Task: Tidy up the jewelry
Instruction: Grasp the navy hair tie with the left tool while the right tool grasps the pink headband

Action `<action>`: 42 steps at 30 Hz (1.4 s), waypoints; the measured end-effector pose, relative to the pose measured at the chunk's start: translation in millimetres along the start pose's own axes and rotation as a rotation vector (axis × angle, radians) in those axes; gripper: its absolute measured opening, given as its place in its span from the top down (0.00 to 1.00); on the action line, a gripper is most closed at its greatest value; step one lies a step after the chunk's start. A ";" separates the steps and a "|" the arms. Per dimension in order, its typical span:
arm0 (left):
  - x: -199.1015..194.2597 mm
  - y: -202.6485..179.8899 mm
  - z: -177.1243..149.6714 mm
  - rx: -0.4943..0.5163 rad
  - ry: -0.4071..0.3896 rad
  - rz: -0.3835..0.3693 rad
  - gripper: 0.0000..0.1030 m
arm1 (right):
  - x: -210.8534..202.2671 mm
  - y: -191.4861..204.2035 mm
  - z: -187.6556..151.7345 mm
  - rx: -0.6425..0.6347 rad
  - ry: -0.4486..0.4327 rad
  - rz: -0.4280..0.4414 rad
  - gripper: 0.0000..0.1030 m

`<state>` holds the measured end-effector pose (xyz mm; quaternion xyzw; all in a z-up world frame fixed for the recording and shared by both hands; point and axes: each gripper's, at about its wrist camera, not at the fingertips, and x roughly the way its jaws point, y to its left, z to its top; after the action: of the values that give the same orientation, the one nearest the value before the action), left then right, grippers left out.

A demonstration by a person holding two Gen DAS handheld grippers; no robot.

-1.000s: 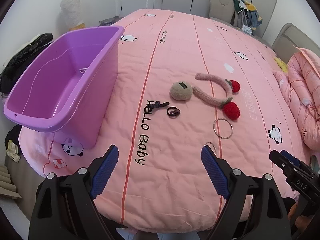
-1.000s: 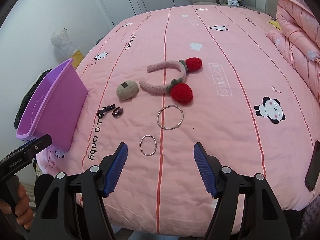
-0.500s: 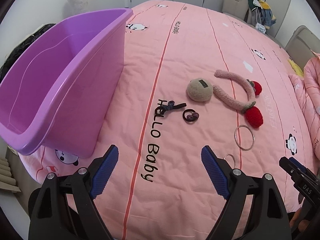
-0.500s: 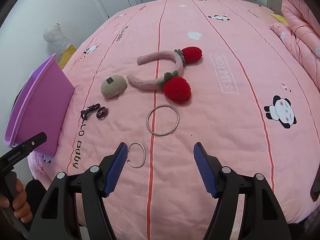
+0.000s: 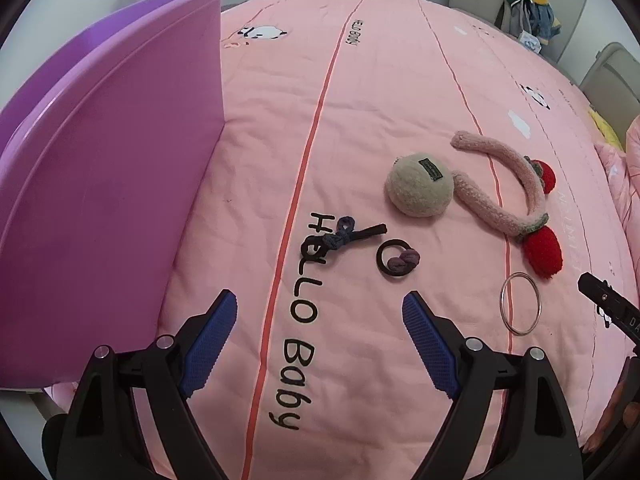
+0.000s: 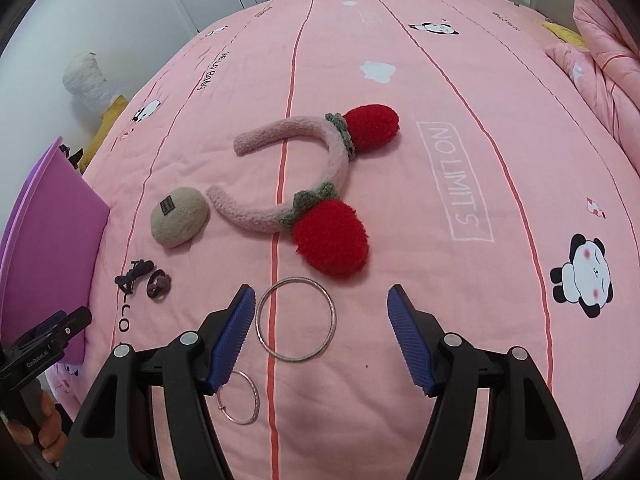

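Both hand-held grippers released and empty: left hand-held gripper (image 5: 320,316) above the dark knotted hair ties (image 5: 396,258), right hand-held gripper (image 6: 320,312) over the large thin silver metal bangle (image 6: 296,319) lying flat on the pink quilted bed (image 6: 460,128). Likely to slip off so thin a ring or pinch up quilt; could also nudge the smaller hoop (image 6: 240,398) nearby. Purple plastic tub (image 5: 100,168) waiting far left.

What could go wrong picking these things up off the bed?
The big bangle and small bangle lie flat on the soft bedspread, so the open right claw may pinch fabric or slide off. The two hair ties sit close together; the left claw might snag both.
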<state>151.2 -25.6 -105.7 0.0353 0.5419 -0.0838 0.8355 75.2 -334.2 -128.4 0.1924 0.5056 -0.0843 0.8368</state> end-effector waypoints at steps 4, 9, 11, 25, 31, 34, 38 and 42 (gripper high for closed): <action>15.3 -1.6 7.9 0.001 0.009 0.002 0.19 | 16.9 -2.8 15.7 0.024 0.009 0.008 0.36; 31.3 -4.4 15.0 0.009 0.018 0.003 0.19 | 38.0 -1.4 37.3 0.042 0.020 -0.003 0.36; 36.5 -4.7 18.0 0.011 0.023 0.004 0.19 | 44.3 -0.7 43.6 0.047 0.023 -0.001 0.36; 70.6 -2.1 29.4 0.014 0.048 0.014 0.19 | 82.0 0.2 80.8 0.077 0.039 -0.013 0.36; 80.5 5.1 29.9 0.003 0.056 0.019 0.19 | 97.4 1.5 88.0 0.077 0.058 -0.033 0.36; 86.2 6.1 30.3 0.008 0.062 0.026 0.19 | 105.8 3.1 90.0 0.072 0.070 -0.048 0.36; 95.2 3.5 31.2 0.020 0.067 0.028 0.19 | 116.5 4.5 91.9 0.069 0.086 -0.064 0.36; 104.5 -1.2 32.3 0.030 0.071 0.034 0.19 | 127.1 5.8 93.0 0.072 0.101 -0.085 0.36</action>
<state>221.7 -42.2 -187.7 0.0599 0.5692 -0.0762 0.8165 213.0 -360.0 -200.0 0.2047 0.5517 -0.1281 0.7984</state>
